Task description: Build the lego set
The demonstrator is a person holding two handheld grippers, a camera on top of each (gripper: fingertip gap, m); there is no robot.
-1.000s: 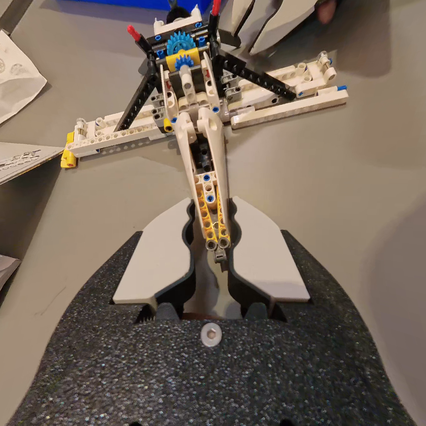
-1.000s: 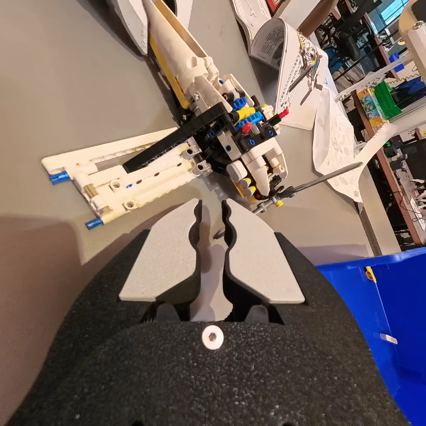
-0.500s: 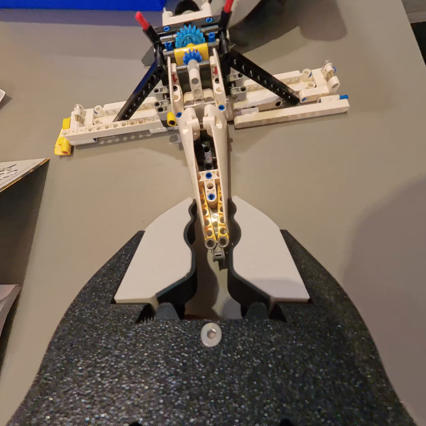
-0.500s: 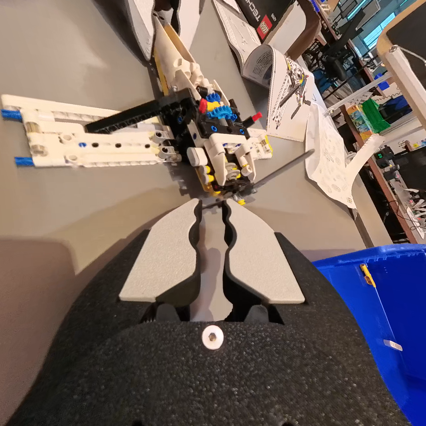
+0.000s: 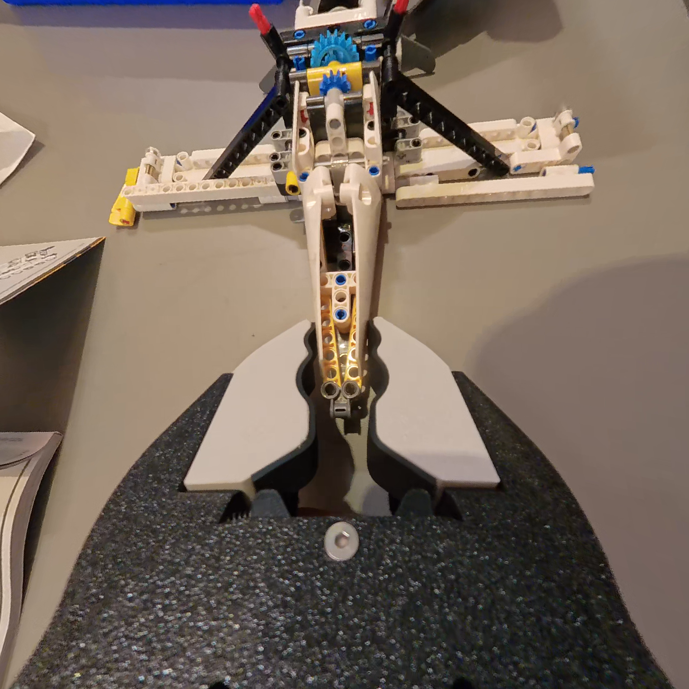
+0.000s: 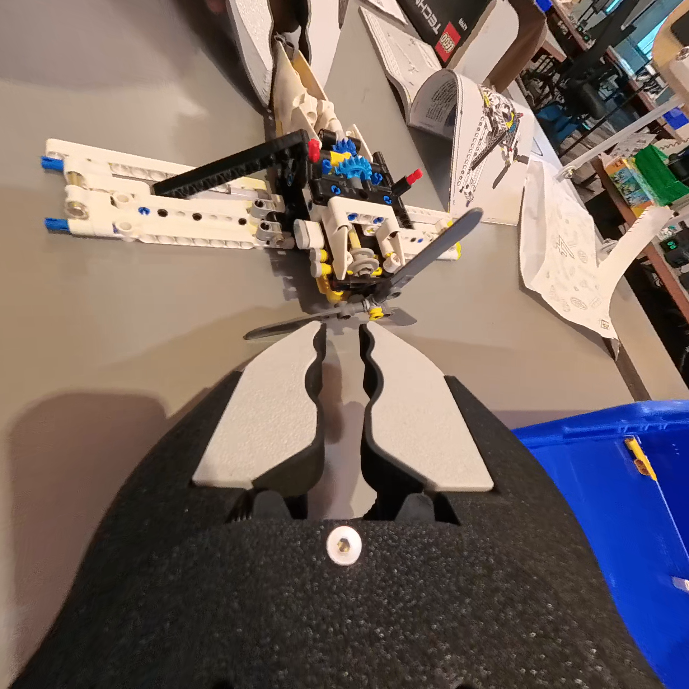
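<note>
Left gripper [image 5: 342,358] pinches the white-and-yellow tail boom [image 5: 341,298] of the brick-built plane [image 5: 335,141], both pads pressed on its sides, the model flat on the grey table [image 5: 522,298]. Right gripper [image 6: 342,335], fingers slightly parted on nothing, hovers just short of the grey propeller [image 6: 428,257]. Blue bin [image 6: 615,522] sits alongside.

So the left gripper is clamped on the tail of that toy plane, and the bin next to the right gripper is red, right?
Not quite: the bin is blue, not red, as the right wrist view shows beside the right gripper. The rest holds: in the left wrist view the left gripper is clamped on the tail of the toy plane.
</note>
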